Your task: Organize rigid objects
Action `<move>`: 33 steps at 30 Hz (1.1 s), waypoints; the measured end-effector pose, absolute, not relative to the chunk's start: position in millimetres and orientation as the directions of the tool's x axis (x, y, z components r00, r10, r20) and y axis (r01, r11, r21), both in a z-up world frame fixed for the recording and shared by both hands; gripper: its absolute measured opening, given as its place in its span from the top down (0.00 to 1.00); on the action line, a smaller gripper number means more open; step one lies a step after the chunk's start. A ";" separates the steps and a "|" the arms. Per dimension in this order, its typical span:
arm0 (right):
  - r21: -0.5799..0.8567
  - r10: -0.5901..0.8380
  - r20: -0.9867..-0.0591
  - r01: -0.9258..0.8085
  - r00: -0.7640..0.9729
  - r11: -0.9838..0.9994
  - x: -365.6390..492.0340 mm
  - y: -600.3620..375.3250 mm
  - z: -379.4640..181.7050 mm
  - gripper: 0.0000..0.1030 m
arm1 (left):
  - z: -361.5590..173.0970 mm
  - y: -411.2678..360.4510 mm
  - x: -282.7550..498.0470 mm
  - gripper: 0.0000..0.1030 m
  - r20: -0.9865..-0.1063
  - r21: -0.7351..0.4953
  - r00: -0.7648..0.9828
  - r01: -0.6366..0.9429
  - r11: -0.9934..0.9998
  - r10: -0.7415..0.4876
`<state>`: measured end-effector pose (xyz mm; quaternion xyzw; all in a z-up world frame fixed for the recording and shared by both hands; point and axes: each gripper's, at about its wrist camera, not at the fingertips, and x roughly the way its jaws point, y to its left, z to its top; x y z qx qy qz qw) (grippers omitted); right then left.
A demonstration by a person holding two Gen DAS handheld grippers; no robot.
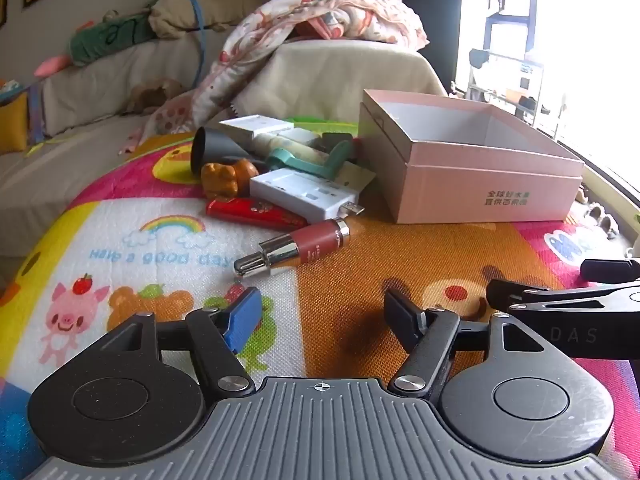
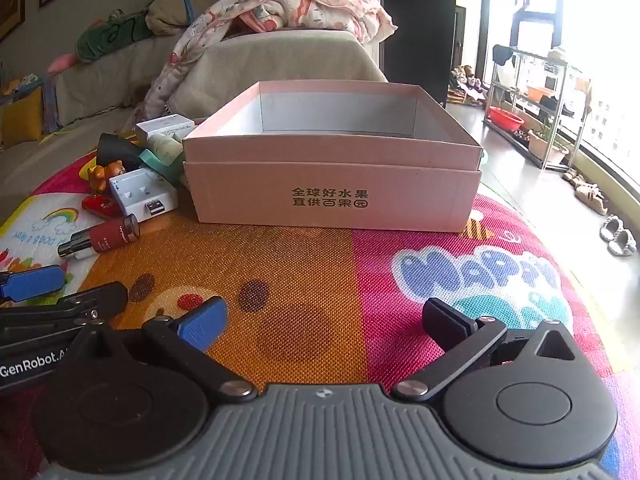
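A pile of small rigid objects lies on a colourful mat: a red and silver lipstick tube [image 1: 296,247], a white battery charger [image 1: 304,190], a red flat case [image 1: 252,212], a brown bear figurine [image 1: 224,176], a dark cone-shaped nozzle [image 1: 216,150], a teal handle [image 1: 316,160] and white boxes [image 1: 256,126]. An open, empty pink cardboard box [image 2: 336,192] stands right of the pile. My left gripper [image 1: 324,320] is open and empty, a short way in front of the lipstick. My right gripper [image 2: 324,324] is open and empty, in front of the box.
The mat [image 2: 320,272] covers a round surface. A sofa [image 1: 100,80] with cushions and a floral blanket [image 1: 320,16] stands behind. A metal rack [image 2: 536,112] and slippers [image 2: 618,236] are on the floor to the right by the window.
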<state>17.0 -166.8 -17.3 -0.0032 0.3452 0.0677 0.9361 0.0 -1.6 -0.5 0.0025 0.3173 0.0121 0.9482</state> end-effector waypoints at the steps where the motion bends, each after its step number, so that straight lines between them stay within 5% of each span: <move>1: 0.041 0.125 -0.647 -0.129 0.752 0.991 17.0 -166.7 -17.3 0.00 | -0.4 -2.0 0.1 0.28 -0.602 0.012 0.798 -0.021 1.000 0.024; 33: 0.041 0.125 -0.647 -0.129 0.752 0.991 17.4 -166.4 -17.6 0.00 | -0.3 0.1 -0.3 0.28 -0.599 -0.007 0.801 -0.021 1.000 0.013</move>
